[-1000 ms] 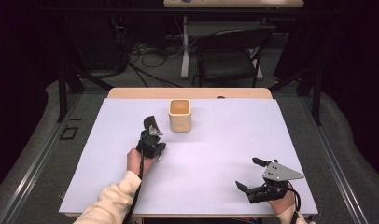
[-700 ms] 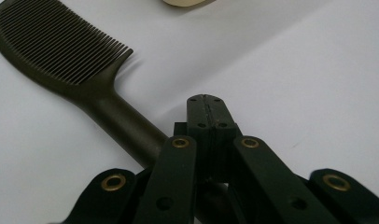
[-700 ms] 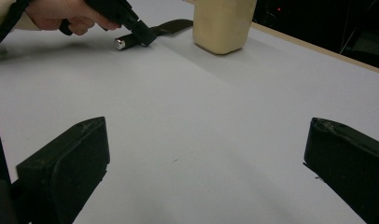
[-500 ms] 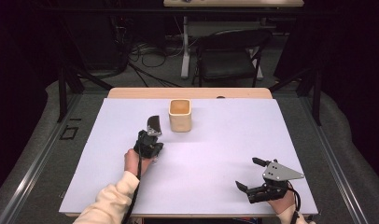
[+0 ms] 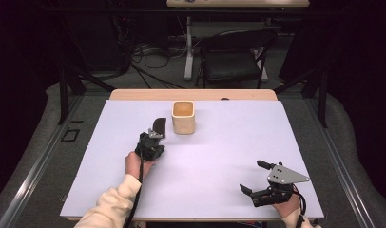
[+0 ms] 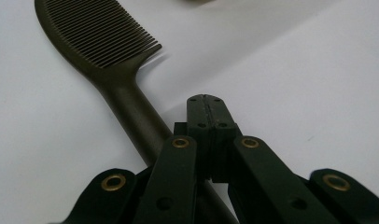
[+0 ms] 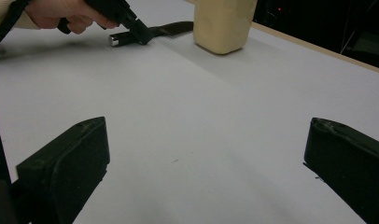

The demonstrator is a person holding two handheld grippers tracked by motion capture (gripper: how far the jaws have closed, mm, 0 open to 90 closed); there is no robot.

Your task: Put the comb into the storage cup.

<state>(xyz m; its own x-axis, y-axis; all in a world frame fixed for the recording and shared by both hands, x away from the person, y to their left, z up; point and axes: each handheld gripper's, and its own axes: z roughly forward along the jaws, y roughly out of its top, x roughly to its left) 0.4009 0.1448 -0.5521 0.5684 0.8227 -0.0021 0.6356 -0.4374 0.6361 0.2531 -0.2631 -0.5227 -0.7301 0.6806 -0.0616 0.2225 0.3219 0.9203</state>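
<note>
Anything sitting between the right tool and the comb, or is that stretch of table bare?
Bare. In the right gripper view, only white table lies between the open right tool and the comb; the wooden cup stands off to the side.

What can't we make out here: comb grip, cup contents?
- Comb handle: in the left gripper view it passes beneath the shut left gripper; whether it is pinched is unclear.
- Cup interior: high view too small; right gripper view crops its top.
</note>
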